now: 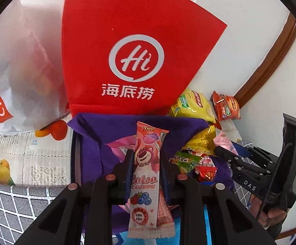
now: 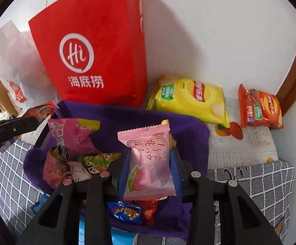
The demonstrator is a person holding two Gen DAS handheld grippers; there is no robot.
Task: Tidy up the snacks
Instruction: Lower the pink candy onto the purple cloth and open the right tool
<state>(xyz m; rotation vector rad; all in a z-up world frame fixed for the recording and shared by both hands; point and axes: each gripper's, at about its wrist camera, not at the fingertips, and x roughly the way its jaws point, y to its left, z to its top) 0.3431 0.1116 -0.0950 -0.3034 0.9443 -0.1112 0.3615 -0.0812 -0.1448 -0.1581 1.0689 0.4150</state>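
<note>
My left gripper (image 1: 146,159) is shut on a long pink Lotso candy packet (image 1: 145,183) and holds it upright above a purple cloth-lined basket (image 1: 98,134) of loose snacks. My right gripper (image 2: 151,159) is shut on a pink peach snack packet (image 2: 148,163) above the same basket (image 2: 188,130). The right gripper shows in the left wrist view (image 1: 223,153) at the right. The left gripper shows in the right wrist view (image 2: 35,120) at the left, with the Lotso packet in it. Several small wrapped snacks (image 2: 72,143) lie in the basket.
A red Haidilao bag (image 1: 131,57) stands behind the basket against the white wall, also in the right wrist view (image 2: 90,47). A white Miniso bag (image 1: 15,65) stands left of it. A yellow chips bag (image 2: 188,100) and a red chips bag (image 2: 260,110) lie at the right.
</note>
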